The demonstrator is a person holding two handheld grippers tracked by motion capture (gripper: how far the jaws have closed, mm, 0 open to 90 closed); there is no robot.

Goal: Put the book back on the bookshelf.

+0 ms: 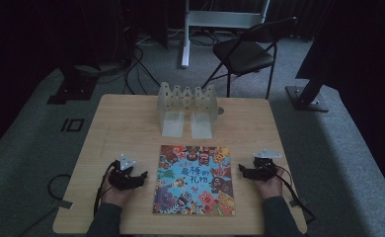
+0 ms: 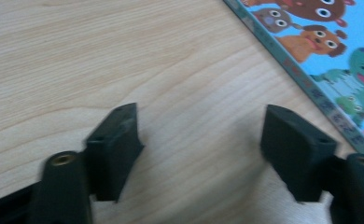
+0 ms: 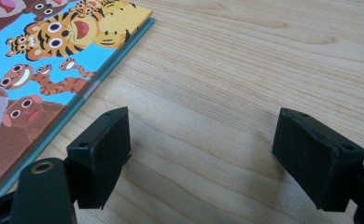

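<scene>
1. High view: picture book (image 1: 194,179) flat on wooden table (image 1: 126,123), near its front edge, cover up. Left gripper (image 1: 142,176) just beside book's left edge, right gripper (image 1: 242,170) just beside its right edge; neither touches it. Clear plastic rack (image 1: 186,108) stands behind book, folding chair (image 1: 245,52) beyond table.
2. Left gripper view: jaws spread apart, bare wood between them, book edge (image 2: 311,70) at upper right.
3. Right gripper view: jaws spread wide, gripping nothing, book corner (image 3: 54,51) at upper left.
</scene>
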